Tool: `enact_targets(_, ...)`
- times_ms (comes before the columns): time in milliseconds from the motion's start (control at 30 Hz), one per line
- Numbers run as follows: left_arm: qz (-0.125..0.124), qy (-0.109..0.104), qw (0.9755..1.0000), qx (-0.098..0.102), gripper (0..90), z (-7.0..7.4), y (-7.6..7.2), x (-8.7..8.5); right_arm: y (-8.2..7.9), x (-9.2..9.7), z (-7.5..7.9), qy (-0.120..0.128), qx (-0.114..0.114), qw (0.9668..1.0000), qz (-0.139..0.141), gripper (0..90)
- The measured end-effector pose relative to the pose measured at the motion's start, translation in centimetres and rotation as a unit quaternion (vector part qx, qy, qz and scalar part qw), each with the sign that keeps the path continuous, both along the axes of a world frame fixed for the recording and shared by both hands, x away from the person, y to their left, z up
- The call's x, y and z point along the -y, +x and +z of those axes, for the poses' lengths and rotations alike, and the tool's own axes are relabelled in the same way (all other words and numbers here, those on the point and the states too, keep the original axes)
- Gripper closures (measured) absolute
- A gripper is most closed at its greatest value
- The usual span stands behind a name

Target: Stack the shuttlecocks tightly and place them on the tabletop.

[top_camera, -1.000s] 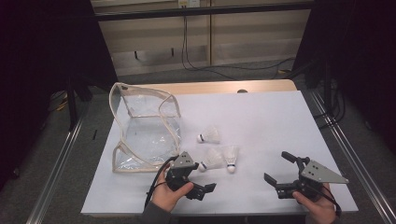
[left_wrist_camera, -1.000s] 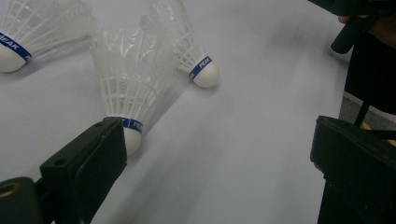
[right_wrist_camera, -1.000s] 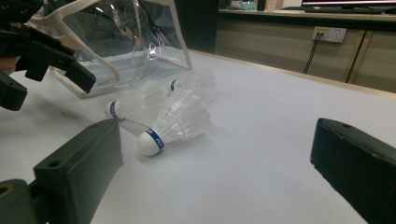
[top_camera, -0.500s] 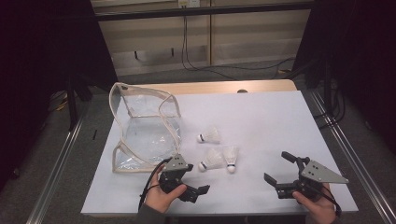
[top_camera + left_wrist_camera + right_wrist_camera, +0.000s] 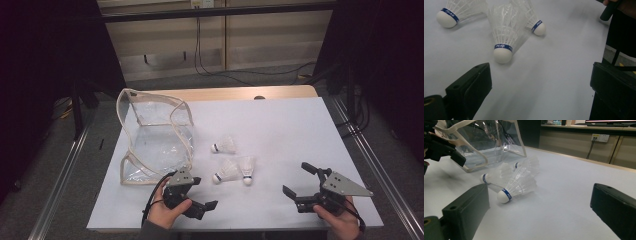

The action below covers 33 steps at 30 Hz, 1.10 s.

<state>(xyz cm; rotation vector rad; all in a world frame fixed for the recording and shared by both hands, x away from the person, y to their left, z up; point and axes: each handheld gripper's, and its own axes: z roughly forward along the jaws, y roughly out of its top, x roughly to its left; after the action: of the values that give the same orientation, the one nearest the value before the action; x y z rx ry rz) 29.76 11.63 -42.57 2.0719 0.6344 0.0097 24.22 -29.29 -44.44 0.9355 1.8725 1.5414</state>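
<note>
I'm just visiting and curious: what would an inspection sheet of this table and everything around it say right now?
Surface: white table top, flat, with a wooden strip along its far edge.
Job's things: three white shuttlecocks lying on their sides close together near the middle; each has a blue band by its cork. A clear plastic bag with cream trim stands open at the left.
Clutter: nothing seen.
Grippers: left gripper held low near the front edge, jaws apart, holding nothing; right gripper at the front right, jaws apart, holding nothing.
Cables: a black cable loops from the left gripper; more cables lie on the floor behind.
Surroundings: metal rails beside the table, dark curtains, wall sockets.
</note>
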Motion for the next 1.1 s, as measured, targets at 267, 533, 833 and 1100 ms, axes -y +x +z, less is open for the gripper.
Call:
enact_targets(267, 0.004, -0.003, 1.0000, -0.002, 4.5, -0.1, -0.1, -0.9, 0.0, 0.0, 0.0, 0.001, 0.000, 1.0000, -0.001, 1.5)
enact_targets(533, 0.009, -0.001, 1.0000, 0.002, 4.7, 0.0, -0.2, -1.8, 0.0, 0.0, 0.0, 0.000, 0.000, 1.0000, -0.001, 1.5)
enact_targets(833, 0.021, 0.001, 0.9997, 0.012, 4.1, 0.1, -0.3, -3.1, 0.0, 0.0, 0.0, 0.000, 0.000, 1.0000, 0.000, 1.5)
enact_targets(1100, 0.024, 0.001, 0.9996, 0.016, 4.1, 0.1, -0.4, -3.9, 0.0, 0.0, 0.0, -0.001, -0.001, 1.0000, 0.000, 1.5)
